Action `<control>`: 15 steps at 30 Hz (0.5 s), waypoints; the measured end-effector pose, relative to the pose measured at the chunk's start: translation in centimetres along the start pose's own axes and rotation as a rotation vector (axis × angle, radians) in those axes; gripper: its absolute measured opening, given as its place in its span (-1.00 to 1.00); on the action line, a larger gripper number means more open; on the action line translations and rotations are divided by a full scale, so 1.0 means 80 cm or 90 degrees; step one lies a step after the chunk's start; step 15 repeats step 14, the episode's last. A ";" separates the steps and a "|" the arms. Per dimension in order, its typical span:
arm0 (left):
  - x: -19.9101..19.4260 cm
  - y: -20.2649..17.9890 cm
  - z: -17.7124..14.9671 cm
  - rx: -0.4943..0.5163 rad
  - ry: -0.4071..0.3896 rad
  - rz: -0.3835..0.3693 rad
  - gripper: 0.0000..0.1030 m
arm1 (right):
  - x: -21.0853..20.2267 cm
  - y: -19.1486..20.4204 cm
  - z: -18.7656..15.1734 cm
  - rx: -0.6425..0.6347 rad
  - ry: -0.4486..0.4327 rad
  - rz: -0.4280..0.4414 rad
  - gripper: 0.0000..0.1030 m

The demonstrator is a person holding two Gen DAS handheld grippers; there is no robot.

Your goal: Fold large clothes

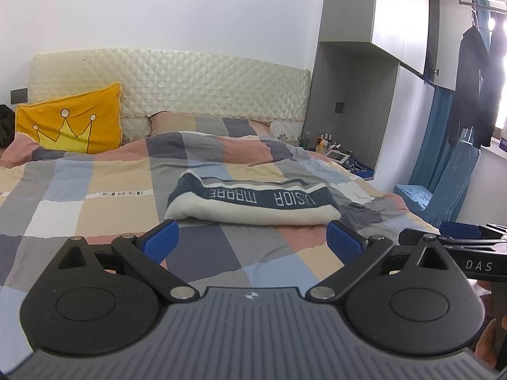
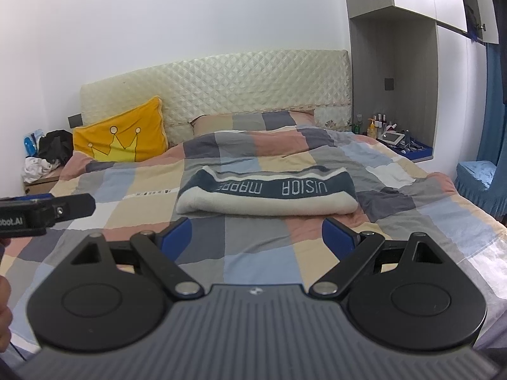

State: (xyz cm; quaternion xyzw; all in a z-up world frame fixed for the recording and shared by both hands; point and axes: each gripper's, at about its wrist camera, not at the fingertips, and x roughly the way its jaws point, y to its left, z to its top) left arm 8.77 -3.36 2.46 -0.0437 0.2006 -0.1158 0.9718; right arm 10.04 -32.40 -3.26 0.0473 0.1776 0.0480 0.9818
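While the folded cream-and-navy sweater [image 1: 253, 201] lies mid-bed on the checked duvet [image 1: 95, 190] | I see my left gripper [image 1: 252, 240] spread wide, empty | right gripper [image 2: 256, 234] likewise spread, empty | both short of it

Bed [image 1: 95, 196] covered by a checked quilt [image 1: 240, 253] in grey, pink, beige and blue patches, rumpled toward the headboard. Folded cream-and-navy garment [image 1: 253, 204] lies flat mid-bed, lettered band facing up. Orange crown cushion [image 1: 71, 120] leans at the head, left side. A matching checked pillow [image 1: 196, 123] rests against the headboard.
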 end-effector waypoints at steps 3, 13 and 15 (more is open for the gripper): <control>0.000 0.002 0.000 0.001 0.001 0.000 0.96 | -0.001 -0.002 0.001 -0.001 -0.001 -0.001 0.76; 0.001 0.002 0.000 0.001 0.000 -0.001 0.97 | -0.002 -0.005 0.000 -0.006 0.000 0.001 0.76; 0.001 0.001 0.000 0.004 -0.001 0.000 0.97 | -0.002 -0.007 0.000 -0.004 0.001 0.001 0.76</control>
